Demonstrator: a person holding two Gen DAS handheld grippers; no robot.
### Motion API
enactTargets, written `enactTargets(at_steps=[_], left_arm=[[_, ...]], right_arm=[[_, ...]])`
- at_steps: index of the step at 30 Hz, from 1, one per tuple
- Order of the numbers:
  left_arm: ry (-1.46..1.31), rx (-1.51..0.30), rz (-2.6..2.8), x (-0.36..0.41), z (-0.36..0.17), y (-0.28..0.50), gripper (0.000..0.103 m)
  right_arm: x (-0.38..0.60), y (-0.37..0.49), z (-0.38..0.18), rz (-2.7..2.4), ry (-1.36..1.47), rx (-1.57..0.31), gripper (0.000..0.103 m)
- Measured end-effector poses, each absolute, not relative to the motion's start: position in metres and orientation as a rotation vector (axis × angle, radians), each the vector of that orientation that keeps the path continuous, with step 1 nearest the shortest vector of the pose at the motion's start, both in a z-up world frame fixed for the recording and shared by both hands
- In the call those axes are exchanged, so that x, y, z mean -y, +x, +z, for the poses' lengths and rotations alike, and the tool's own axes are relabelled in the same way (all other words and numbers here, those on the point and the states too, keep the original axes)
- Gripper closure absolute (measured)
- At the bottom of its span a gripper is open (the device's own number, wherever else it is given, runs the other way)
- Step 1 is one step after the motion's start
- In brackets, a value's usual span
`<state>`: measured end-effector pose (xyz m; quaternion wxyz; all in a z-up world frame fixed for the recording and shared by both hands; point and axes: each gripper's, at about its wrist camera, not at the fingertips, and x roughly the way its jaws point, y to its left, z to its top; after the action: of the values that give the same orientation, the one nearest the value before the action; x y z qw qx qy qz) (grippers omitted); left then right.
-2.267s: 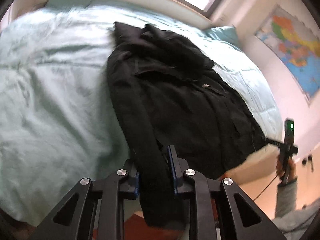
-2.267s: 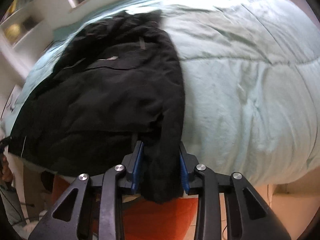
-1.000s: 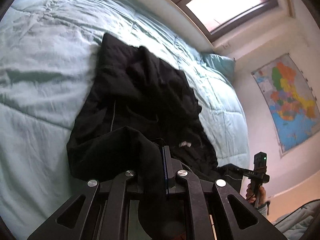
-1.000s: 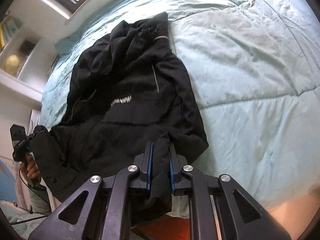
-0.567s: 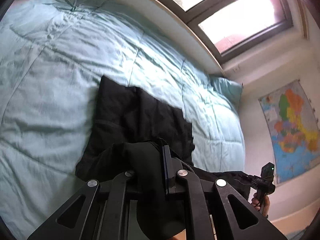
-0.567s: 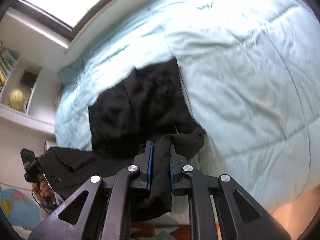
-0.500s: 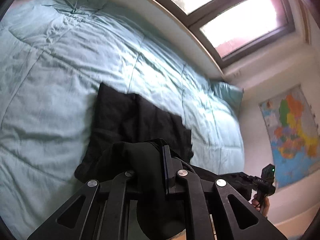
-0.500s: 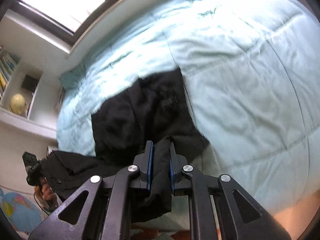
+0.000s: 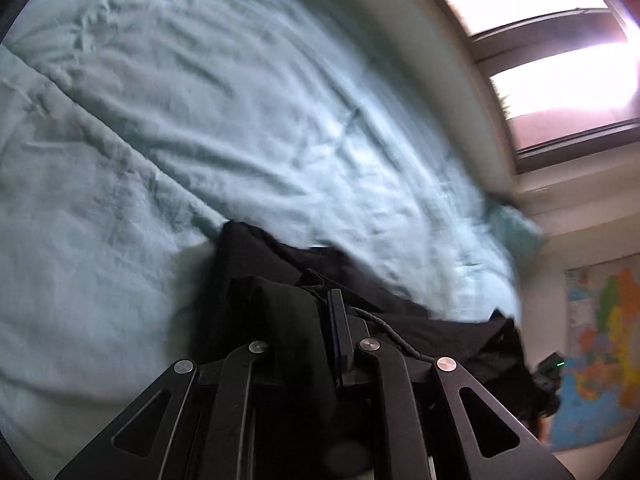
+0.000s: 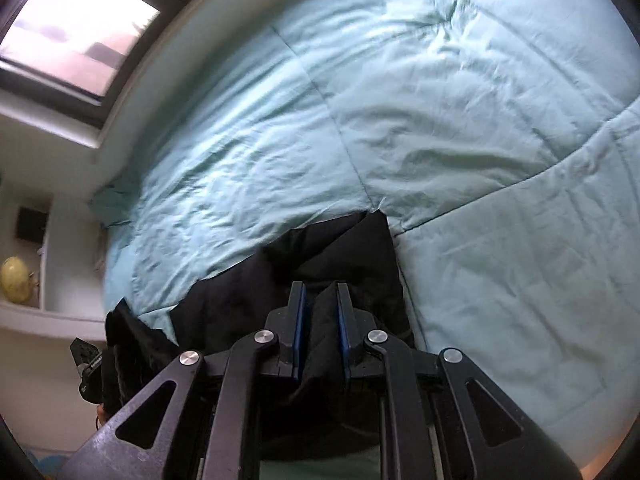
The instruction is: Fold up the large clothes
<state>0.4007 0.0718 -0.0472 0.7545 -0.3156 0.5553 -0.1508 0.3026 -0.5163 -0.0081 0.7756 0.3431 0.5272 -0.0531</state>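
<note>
A black jacket point(image 9: 256, 264) lies on a light blue quilt point(image 9: 200, 120); only its far part shows past my fingers. My left gripper point(image 9: 316, 320) is shut on a fold of the jacket's hem, which drapes over the left finger. In the right wrist view the jacket point(image 10: 352, 248) bunches in front of my right gripper point(image 10: 321, 312), which is shut on a fold of black cloth that fills the gap between the blue pads point(image 10: 298, 320). The jacket's lifted edge stretches between both grippers. The rest of the jacket is hidden under the grippers.
The quilt point(image 10: 480, 120) covers the whole bed. A window point(image 9: 560, 60) runs behind the bed. A pillow point(image 9: 516, 224) lies at the far corner. A wall map point(image 9: 604, 340) hangs at the right. A shelf with a yellow globe point(image 10: 14, 280) stands at the left.
Both grippers have carried the jacket's lower hem up and forward over the bed toward the collar, so less jacket shows ahead. Both views are now blurred by motion.
</note>
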Motion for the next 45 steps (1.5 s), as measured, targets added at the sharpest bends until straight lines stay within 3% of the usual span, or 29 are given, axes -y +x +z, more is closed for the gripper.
enactTargets(at_steps=[8,12,17,19,21,26,28,30,31,45], left_arm=[[-0.618,-1.361,-0.358,-0.055,-0.120,0.430,0.086],[-0.554,-1.378,-0.431,-0.063,-0.102,0.422,0.081],[-0.472,-1.388,-0.572,-0.089,-0.052,0.394,0.078],[-0.470,-1.392,-0.601,-0.101,-0.036,0.384,0.078],[-0.478,-1.379,-0.615,-0.114,-0.022,0.375,0.078],[-0.508,-1.211,-0.546,-0.153,0.023,0.359,0.078],[-0.511,-1.147,-0.489,-0.169,0.037,0.356,0.073],[-0.464,-1.103,-0.448,-0.172,0.046,0.353,0.043],[-0.457,-1.099,-0.447,-0.170,0.046,0.354,0.039],[-0.515,-1.371,-0.393,-0.115,-0.102,0.431,0.039]], right_arm=[[0.523,0.355,-0.082,-0.172,0.740,-1.252,0.076],[0.531,0.351,-0.088,-0.166,0.798,-1.244,0.072],[0.531,0.330,-0.039,-0.101,0.772,-1.149,0.062],[0.529,0.318,-0.011,-0.092,0.714,-1.097,0.042],[0.528,0.308,0.011,-0.089,0.668,-1.051,0.035],[0.510,0.306,0.022,-0.060,0.545,-1.045,0.035],[0.499,0.312,0.014,-0.034,0.504,-1.066,0.035],[0.485,0.322,0.001,0.005,0.445,-1.088,0.035],[0.479,0.328,-0.006,0.011,0.415,-1.093,0.035],[0.468,0.408,-0.099,0.175,0.123,-1.216,0.034]])
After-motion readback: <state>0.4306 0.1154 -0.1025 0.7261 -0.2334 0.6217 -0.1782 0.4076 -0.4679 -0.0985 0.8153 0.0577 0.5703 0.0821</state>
